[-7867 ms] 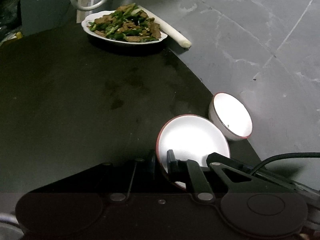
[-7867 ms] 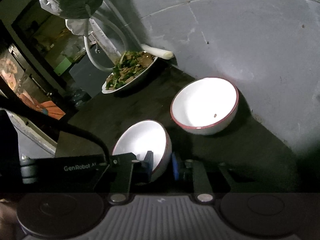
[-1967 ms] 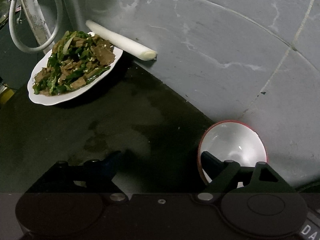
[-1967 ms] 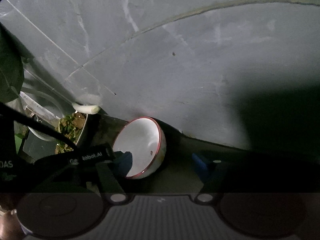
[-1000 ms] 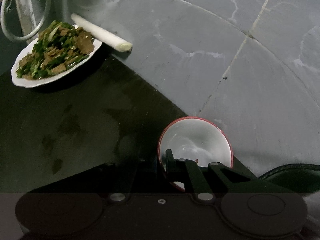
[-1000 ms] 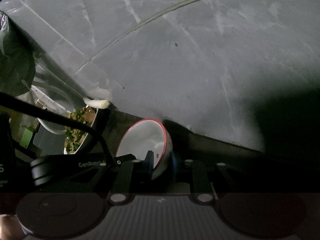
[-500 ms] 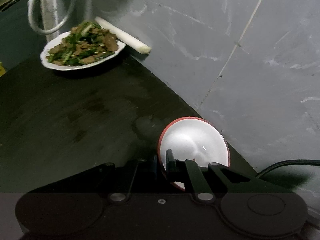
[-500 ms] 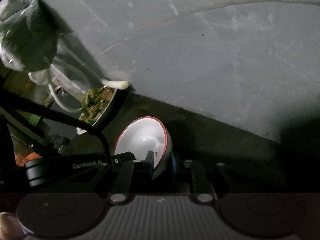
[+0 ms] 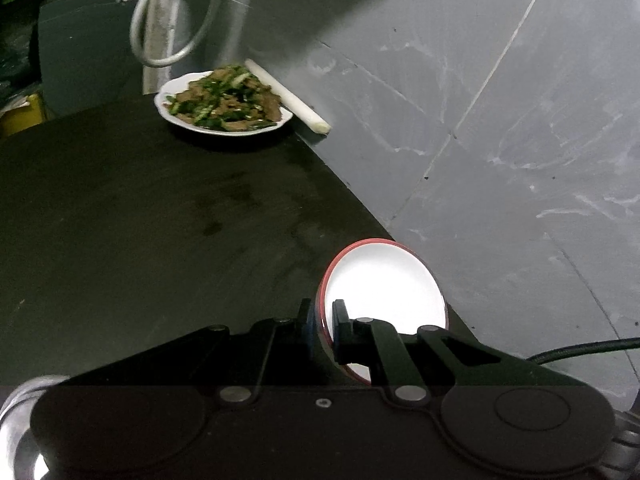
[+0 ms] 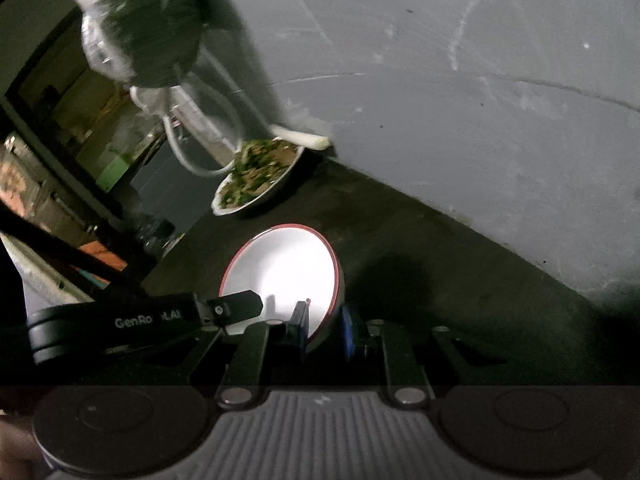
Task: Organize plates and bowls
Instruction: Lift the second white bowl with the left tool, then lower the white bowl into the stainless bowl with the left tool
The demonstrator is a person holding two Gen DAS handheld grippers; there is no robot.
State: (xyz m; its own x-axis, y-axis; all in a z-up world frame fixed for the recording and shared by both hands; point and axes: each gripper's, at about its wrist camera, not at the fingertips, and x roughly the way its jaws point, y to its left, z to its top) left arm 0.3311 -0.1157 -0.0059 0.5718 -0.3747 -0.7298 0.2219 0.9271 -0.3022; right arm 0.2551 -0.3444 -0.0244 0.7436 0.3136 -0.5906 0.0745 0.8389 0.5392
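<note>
Both grippers pinch one bowl's rim: left gripper (image 9: 322,326) closed on the bowl (image 9: 384,284), right gripper (image 10: 324,328) likewise. Bowl rides above the dark counter (image 9: 140,220). Keep it level, hands together. Beyond, food plate (image 9: 222,102) by the wall.

- Dark worktop (image 9: 168,216), stained in patches, running along a grey wall.
- Plate of stir-fry (image 9: 222,103) on its far end.
- White stalk (image 9: 286,96) just beside the plate.
</note>
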